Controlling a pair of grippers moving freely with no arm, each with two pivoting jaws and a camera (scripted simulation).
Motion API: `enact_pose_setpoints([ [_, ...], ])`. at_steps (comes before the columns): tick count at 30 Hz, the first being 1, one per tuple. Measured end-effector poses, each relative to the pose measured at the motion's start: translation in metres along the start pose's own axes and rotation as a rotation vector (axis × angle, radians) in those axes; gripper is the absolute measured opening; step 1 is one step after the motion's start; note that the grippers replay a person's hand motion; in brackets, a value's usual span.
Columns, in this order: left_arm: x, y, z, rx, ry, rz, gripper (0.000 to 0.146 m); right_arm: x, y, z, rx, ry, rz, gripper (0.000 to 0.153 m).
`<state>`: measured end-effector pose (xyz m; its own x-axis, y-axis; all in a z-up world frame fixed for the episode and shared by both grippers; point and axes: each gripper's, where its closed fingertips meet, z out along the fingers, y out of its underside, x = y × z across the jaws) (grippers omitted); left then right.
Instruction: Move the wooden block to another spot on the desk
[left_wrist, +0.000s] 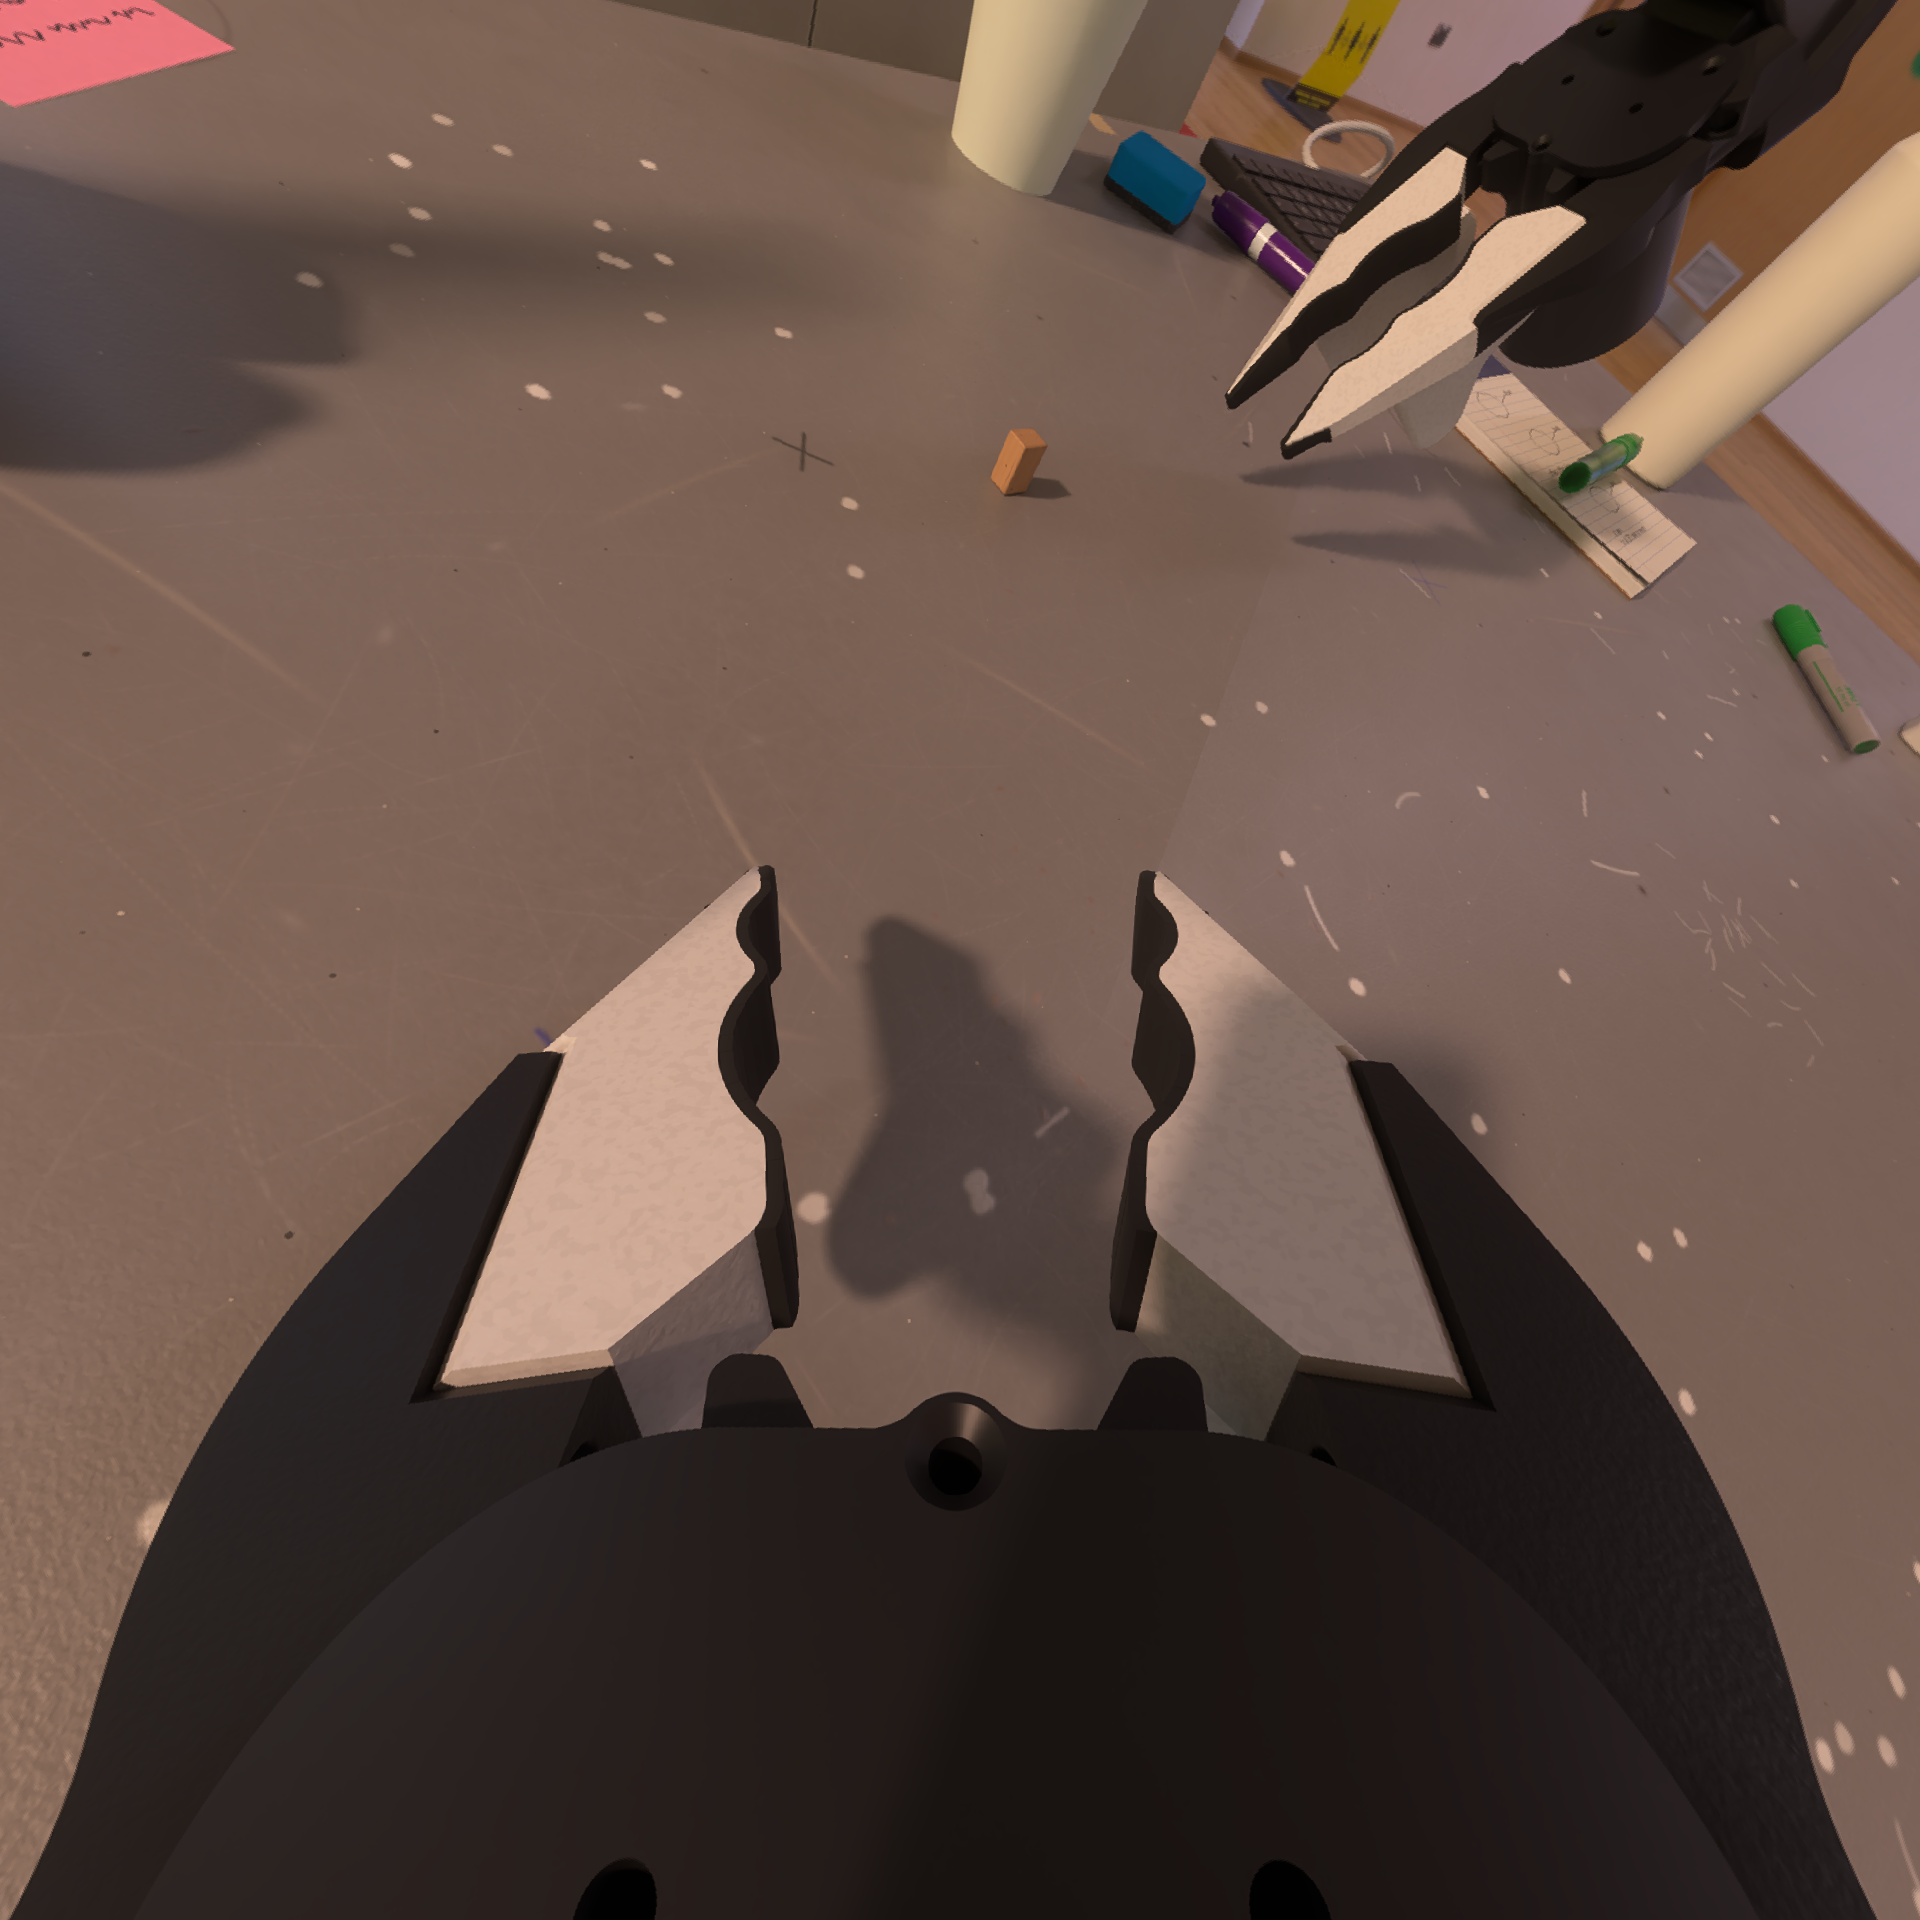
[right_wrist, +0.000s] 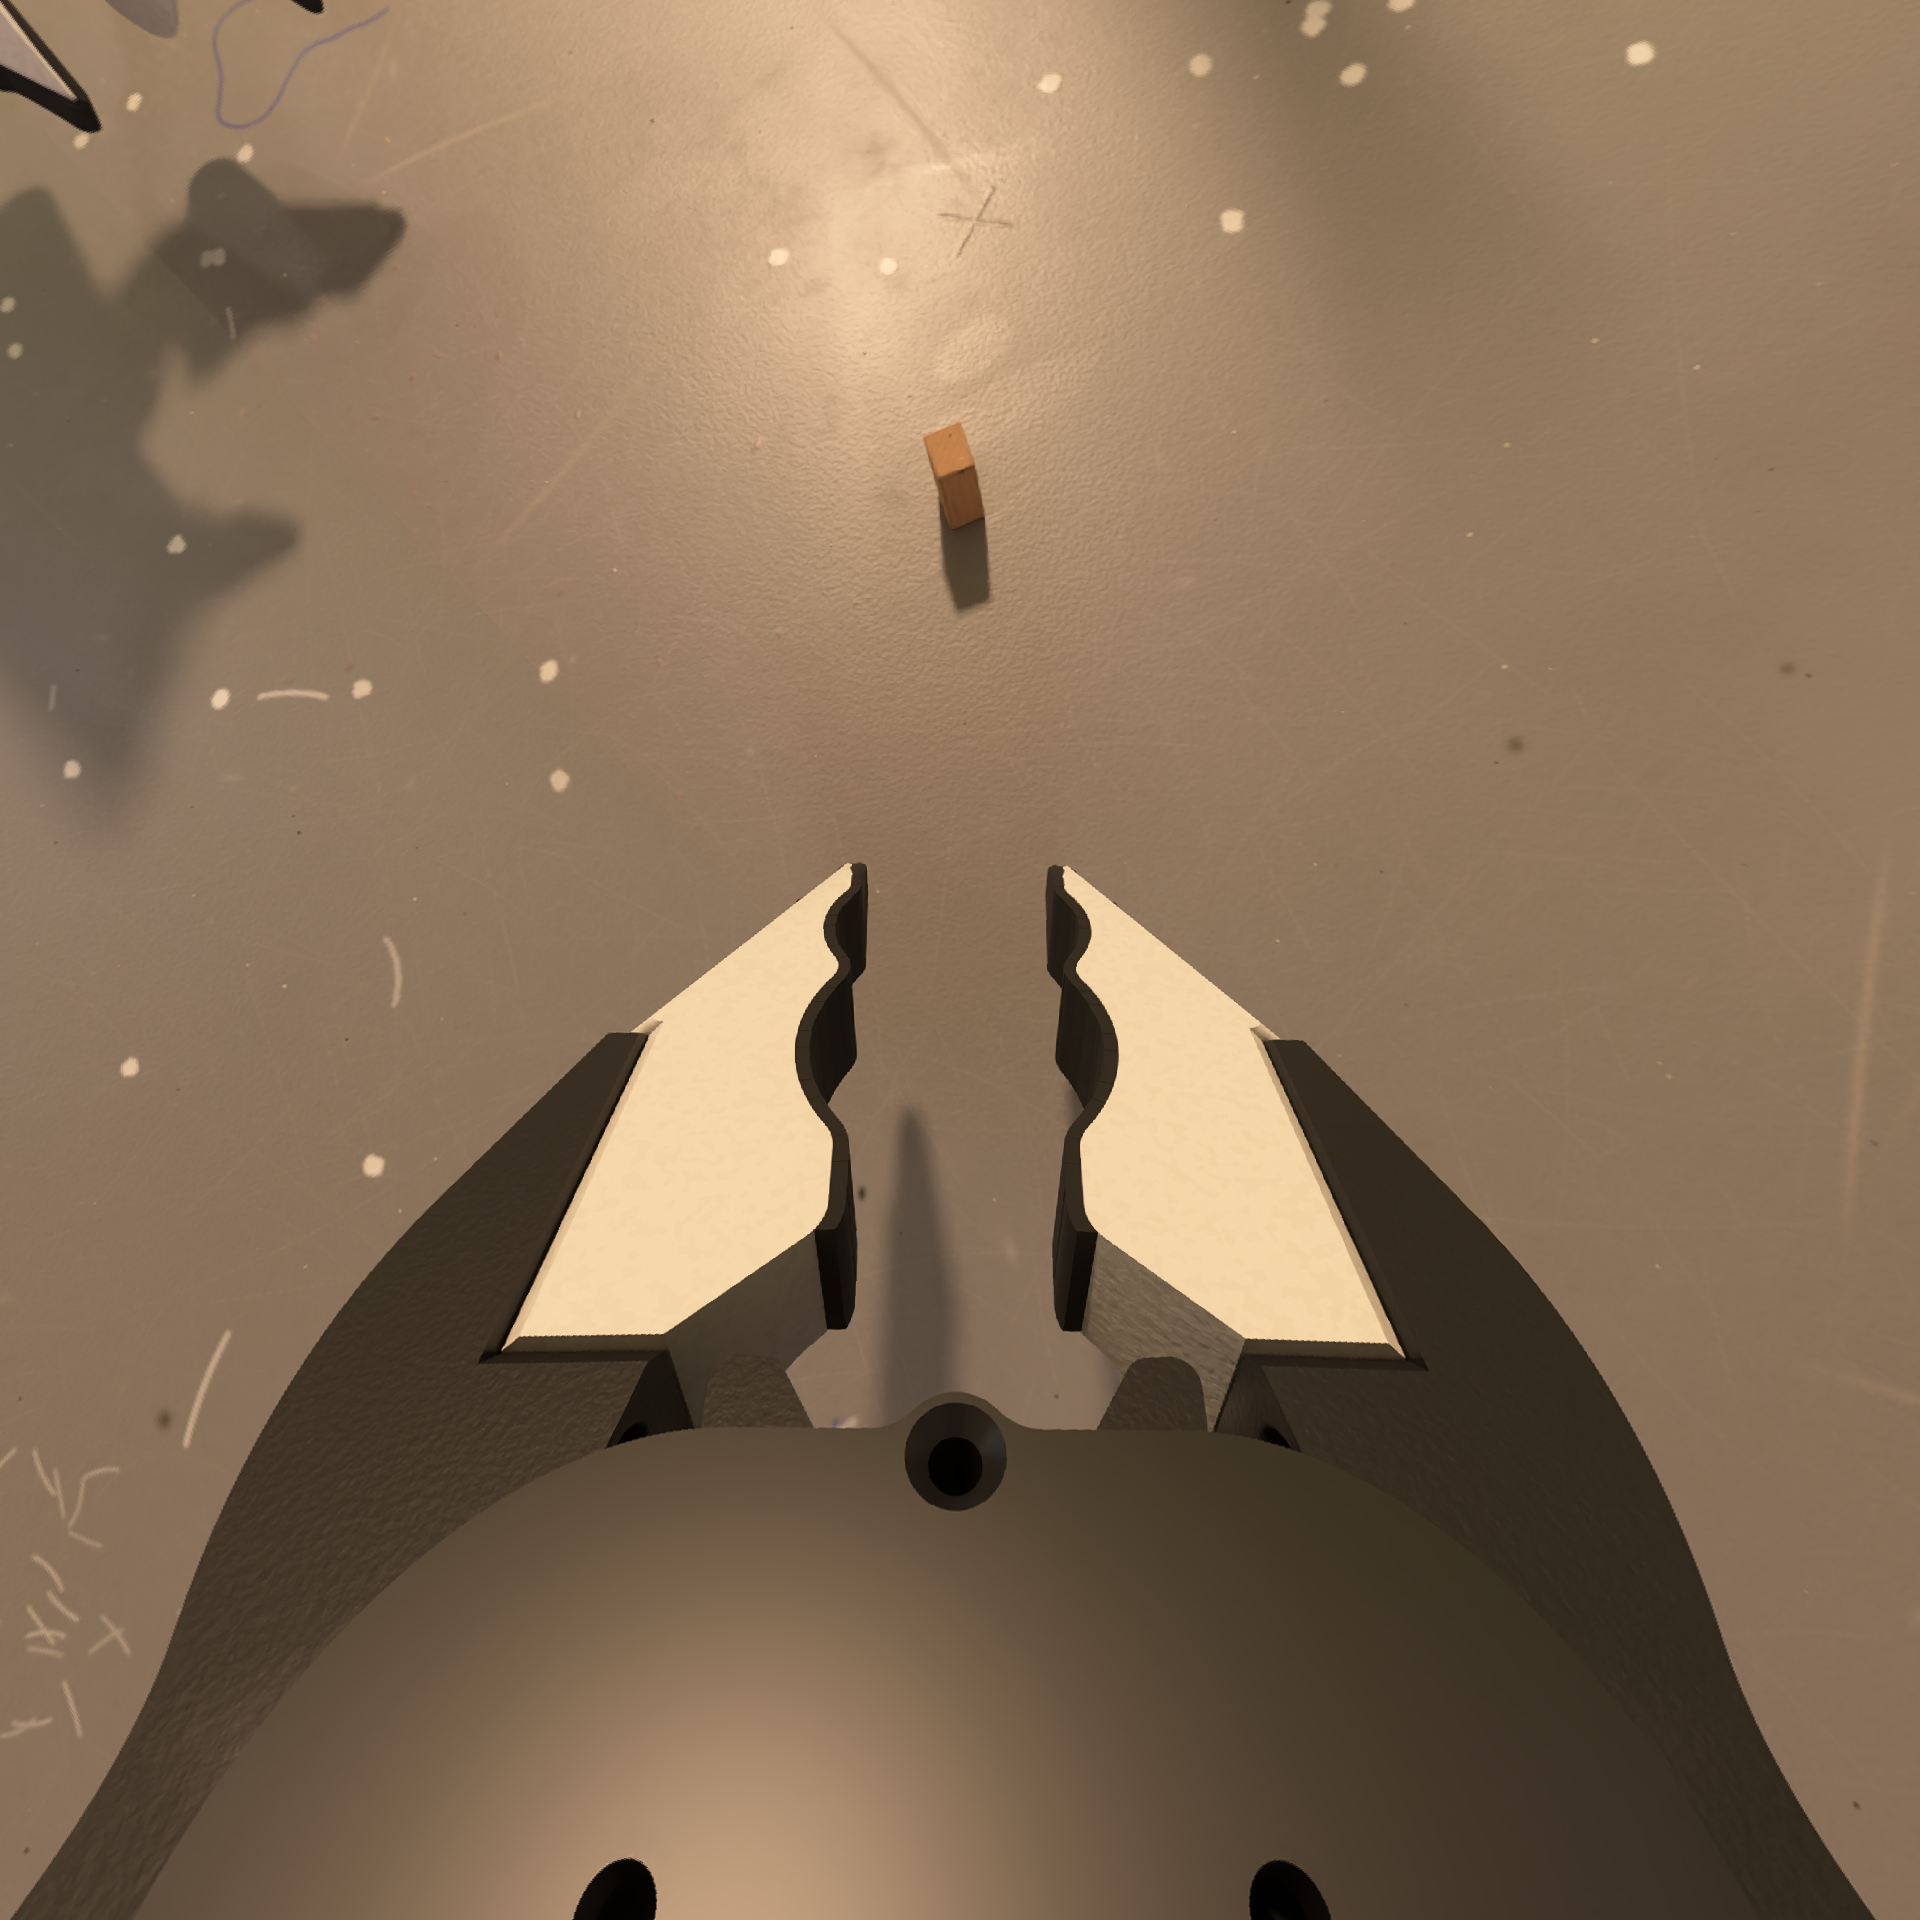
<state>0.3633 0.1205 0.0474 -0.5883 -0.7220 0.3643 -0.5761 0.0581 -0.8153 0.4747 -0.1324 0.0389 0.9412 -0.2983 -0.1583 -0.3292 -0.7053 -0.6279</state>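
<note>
A small wooden block stands upright on the grey desk, far ahead of my left gripper, which is open and empty. My right gripper hovers above the desk to the block's right, in the left wrist view. In the right wrist view the block stands straight ahead of my right gripper, which is open and empty, well short of the block. A pencilled cross is marked on the desk beyond the block.
At the desk's far right are a blue eraser, a purple marker, a keyboard, a notepad, two green markers and cream cylinders. A pink note lies far left. The left gripper's fingertip shows at top left.
</note>
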Motion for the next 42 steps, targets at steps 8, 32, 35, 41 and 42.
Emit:
enact_pose_setpoints([
  [8,0.000,0.000,0.000,0.000,-0.001,0.001,0.069,0.008,-0.001,-0.007,0.012,0.048,0.008,0.035],
  [32,-0.002,0.002,0.002,-0.019,-0.020,0.006,0.069,-0.032,0.000,-0.025,0.197,0.117,0.037,0.064],
  [35,-0.002,0.002,0.003,-0.022,-0.022,0.007,0.069,-0.040,-0.007,-0.012,0.182,0.134,-0.007,0.054],
  [41,-0.001,0.002,0.002,-0.017,-0.020,0.010,0.069,-0.023,-0.055,0.021,0.124,0.136,-0.156,0.030],
  [42,-0.001,0.002,0.002,-0.017,-0.019,0.010,0.069,-0.018,-0.061,0.028,0.107,0.120,-0.187,0.026],
])
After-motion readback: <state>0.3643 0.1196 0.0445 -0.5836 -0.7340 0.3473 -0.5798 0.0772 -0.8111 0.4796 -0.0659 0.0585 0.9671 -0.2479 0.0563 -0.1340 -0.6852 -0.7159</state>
